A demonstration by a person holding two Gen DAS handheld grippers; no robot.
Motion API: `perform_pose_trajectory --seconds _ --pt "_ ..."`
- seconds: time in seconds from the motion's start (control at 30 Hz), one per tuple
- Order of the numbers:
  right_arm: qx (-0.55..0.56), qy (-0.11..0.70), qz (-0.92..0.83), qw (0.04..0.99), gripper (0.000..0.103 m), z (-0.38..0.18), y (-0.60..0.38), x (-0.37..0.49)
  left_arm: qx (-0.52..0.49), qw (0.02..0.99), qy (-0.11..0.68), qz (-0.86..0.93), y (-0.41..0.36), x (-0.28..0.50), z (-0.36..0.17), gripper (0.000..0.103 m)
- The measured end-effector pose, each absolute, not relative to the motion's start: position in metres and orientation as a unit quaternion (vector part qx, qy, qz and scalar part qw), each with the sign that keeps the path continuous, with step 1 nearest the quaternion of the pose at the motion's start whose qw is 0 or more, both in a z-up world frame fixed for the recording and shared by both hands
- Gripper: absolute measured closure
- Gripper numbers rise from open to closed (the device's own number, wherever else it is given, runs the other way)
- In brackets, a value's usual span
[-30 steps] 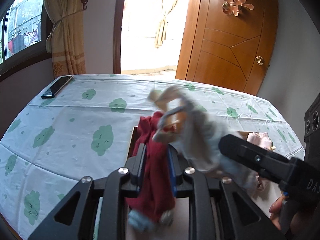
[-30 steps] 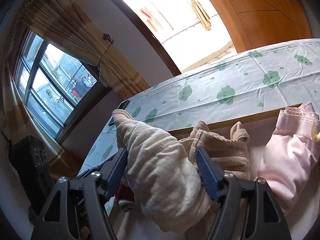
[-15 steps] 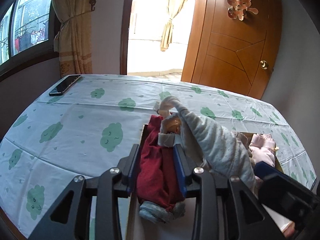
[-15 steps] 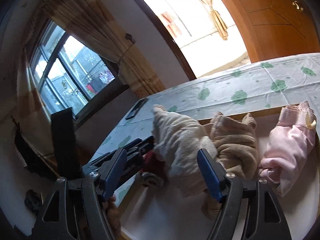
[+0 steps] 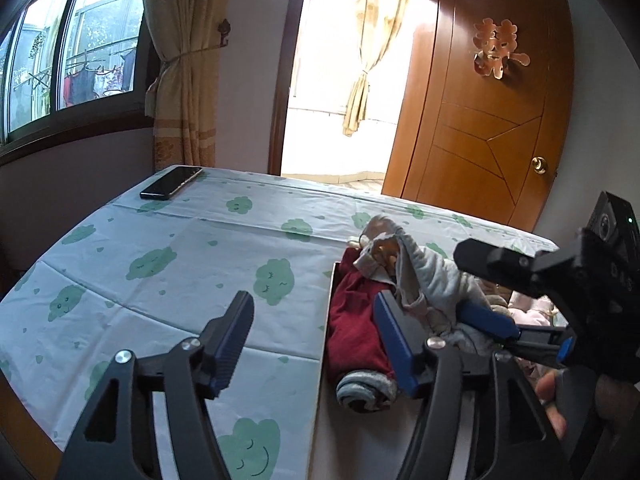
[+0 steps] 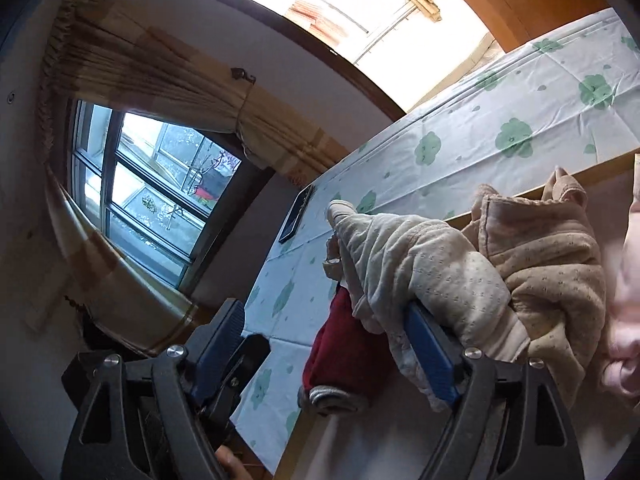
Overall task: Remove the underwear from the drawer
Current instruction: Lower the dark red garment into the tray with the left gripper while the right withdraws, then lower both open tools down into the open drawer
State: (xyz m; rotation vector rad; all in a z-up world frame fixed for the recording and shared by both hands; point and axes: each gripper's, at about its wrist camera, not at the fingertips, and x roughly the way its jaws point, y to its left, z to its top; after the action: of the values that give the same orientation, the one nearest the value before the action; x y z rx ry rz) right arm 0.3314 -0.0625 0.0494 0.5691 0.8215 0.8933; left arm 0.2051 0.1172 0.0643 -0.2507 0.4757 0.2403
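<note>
Where dimpled cream underwear (image 6: 432,264) bunches, smooth rolled red underwear (image 5: 356,320) lies alongside.

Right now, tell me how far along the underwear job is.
Done: no garment lies on the tablecloth yet. In hand: both sets of jaws have just been opening and pinch nothing; the red roll sits partly between those of the left gripper, and the cream garment drapes over one finger of the right gripper. Left: red roll, cream garment, tan garment and pink garment all need lifting from the drawer.
</note>
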Motion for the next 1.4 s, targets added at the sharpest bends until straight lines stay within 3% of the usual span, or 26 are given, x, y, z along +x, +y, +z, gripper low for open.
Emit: perform_pose_trajectory --seconds 0.07,0.23,0.63,1.4 --pt "0.252 0.377 0.408 0.792 0.020 0.050 -0.062 0.331 -0.136 0.957 0.229 0.115 0.118 0.199 0.062 0.036" --pt "0.092 0.354 0.396 0.842 0.020 0.059 -0.036 0.300 -0.141 0.962 0.218 0.090 0.106 0.174 0.056 0.035" --pt "-0.011 0.262 0.454 0.852 0.016 0.091 -0.098 0.181 -0.084 0.972 0.218 0.039 0.072 0.095 0.032 0.029" --pt "-0.084 0.242 0.453 0.854 0.014 -0.002 -0.215 0.024 -0.078 0.957 0.279 0.029 0.039 0.019 -0.026 0.029"
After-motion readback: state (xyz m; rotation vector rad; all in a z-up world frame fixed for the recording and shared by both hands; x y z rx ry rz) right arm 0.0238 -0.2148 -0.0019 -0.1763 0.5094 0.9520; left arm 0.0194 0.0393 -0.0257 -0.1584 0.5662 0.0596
